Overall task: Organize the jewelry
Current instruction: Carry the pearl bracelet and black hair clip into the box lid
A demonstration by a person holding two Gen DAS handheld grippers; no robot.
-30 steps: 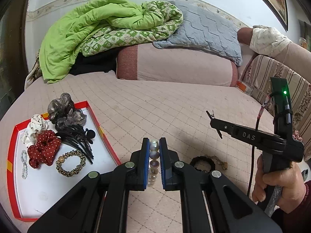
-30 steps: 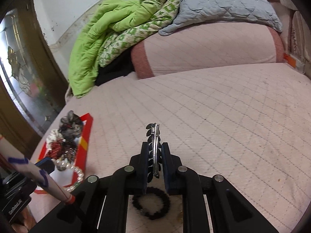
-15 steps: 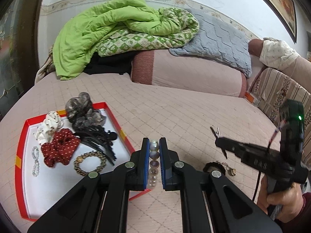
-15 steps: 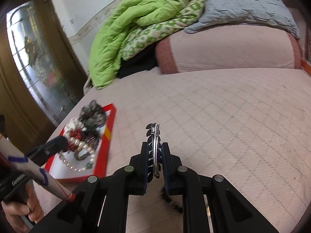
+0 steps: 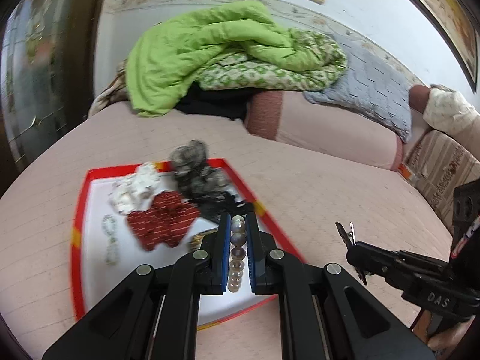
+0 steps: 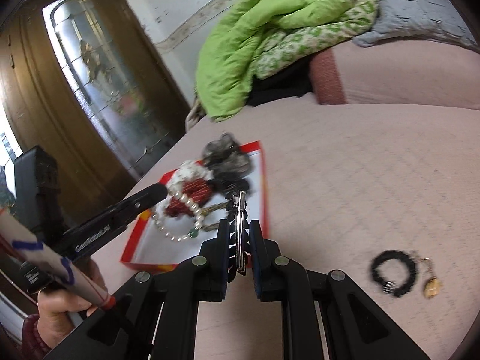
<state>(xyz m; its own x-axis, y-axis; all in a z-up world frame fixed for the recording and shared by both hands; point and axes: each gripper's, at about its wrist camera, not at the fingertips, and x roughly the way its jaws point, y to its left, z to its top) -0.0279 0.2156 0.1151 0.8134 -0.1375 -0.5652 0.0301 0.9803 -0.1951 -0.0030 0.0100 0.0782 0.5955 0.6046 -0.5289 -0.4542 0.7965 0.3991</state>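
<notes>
Pearls are sitting between the blue pads of our left gripper (image 5: 238,250): it is clamping a pearl bracelet (image 6: 180,219), whose loop is hanging over the red-rimmed tray (image 5: 78,210) in the right wrist view. Our right gripper (image 6: 238,250) is clamping a black hair clip (image 6: 238,234) with a metal bar, upright between its pads, just beside the tray's near corner.

Moving outward, we are seeing the tray already carrying a red dotted scrunchie (image 5: 162,225), a white scrunchie (image 5: 135,189), a grey scrunchie (image 5: 195,171), a dark claw clip (image 5: 222,207), a small bead bracelet (image 5: 109,240) and a leopard-print band, mostly hidden behind the left gripper. The tray is resting on the pink quilted bed (image 6: 360,180).

We are judging the task well along: most pieces are lying in the tray and two more are being carried to it. Still left on the bed, well apart from the tray, are a black bead bracelet (image 6: 393,273) and a small gold charm (image 6: 432,288) just beside it.
</notes>
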